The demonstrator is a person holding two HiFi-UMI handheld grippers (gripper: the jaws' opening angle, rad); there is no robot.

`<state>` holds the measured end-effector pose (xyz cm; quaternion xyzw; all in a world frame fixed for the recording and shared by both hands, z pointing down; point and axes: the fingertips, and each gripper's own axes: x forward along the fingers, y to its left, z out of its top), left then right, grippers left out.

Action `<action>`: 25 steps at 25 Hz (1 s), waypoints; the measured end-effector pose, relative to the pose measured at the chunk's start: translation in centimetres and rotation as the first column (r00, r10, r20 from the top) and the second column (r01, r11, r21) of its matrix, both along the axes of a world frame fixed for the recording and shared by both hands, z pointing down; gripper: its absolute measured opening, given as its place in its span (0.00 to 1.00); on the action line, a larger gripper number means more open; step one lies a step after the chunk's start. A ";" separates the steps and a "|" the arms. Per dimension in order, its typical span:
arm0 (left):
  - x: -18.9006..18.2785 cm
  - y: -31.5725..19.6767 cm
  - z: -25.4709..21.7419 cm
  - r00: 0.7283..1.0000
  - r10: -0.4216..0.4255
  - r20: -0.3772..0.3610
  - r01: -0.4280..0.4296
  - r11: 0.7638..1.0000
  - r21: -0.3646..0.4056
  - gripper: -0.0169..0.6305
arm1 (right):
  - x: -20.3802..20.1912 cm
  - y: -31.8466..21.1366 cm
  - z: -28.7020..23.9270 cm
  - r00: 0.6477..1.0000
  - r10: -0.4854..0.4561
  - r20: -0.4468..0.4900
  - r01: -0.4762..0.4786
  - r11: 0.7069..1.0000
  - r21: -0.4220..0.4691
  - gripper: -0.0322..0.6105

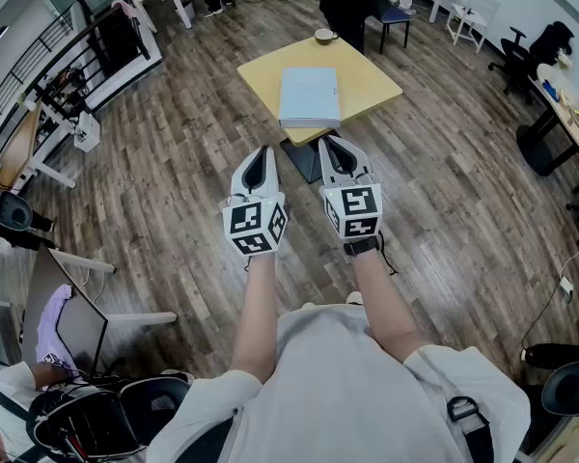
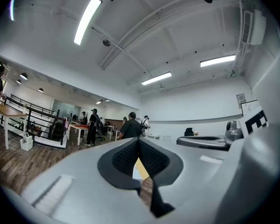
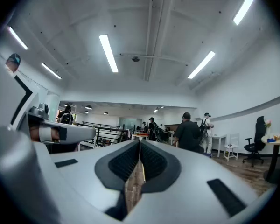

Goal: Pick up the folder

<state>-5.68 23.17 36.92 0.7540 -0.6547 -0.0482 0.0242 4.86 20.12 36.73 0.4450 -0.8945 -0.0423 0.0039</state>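
The folder lies flat on the yellow bench at upper centre of the head view. Just below it in the frame, the left hand-held gripper and the right hand-held gripper are clenched and empty, apart from the folder.

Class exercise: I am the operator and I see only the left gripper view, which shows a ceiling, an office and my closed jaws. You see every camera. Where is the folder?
Observer: The folder lies flat on a yellow table, straight ahead of both grippers.
Operator: Is anything else on that table?
Observer: A cup stands at the far edge, apart from the folder.
Operator: And my other gripper?
Observer: The right gripper has its jaws together with nothing between them. It is beside the left gripper, and both appear short of the table.
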 end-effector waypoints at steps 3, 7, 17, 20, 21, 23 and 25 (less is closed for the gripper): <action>-1.1 1.3 0.6 1.000 0.017 -0.013 -0.017 1.000 -0.010 0.04 | -0.2 0.5 -0.1 0.997 0.063 0.049 -0.063 0.998 0.000 0.08; -2.8 2.4 1.8 0.998 0.038 -0.043 -0.039 0.999 -0.024 0.04 | -1.5 2.1 0.7 0.995 0.089 0.049 -0.089 0.996 0.001 0.08; -6.2 -0.4 5.5 0.994 -0.006 -0.106 -0.003 0.996 -0.087 0.04 | -5.2 -0.4 3.6 0.999 0.042 -0.002 -0.042 0.998 -0.040 0.08; -7.2 -3.2 4.7 0.988 0.010 -0.155 -0.018 0.999 -0.050 0.04 | -6.6 -3.5 4.1 1.000 0.012 0.022 -0.011 0.998 -0.055 0.08; -7.2 -4.2 4.0 0.983 0.036 -0.179 -0.041 0.999 -0.023 0.04 | -6.9 -4.9 4.1 1.000 0.000 0.032 0.002 0.998 -0.059 0.08; -7.3 -6.6 2.8 0.982 0.059 -0.182 -0.058 0.998 0.011 0.04 | -7.3 -8.1 3.7 0.998 -0.019 0.056 0.022 0.998 -0.062 0.08; -7.5 -9.4 1.8 0.989 0.052 -0.140 -0.049 0.999 0.022 0.04 | -7.6 -11.1 2.4 0.996 -0.038 0.082 0.042 0.998 -0.045 0.08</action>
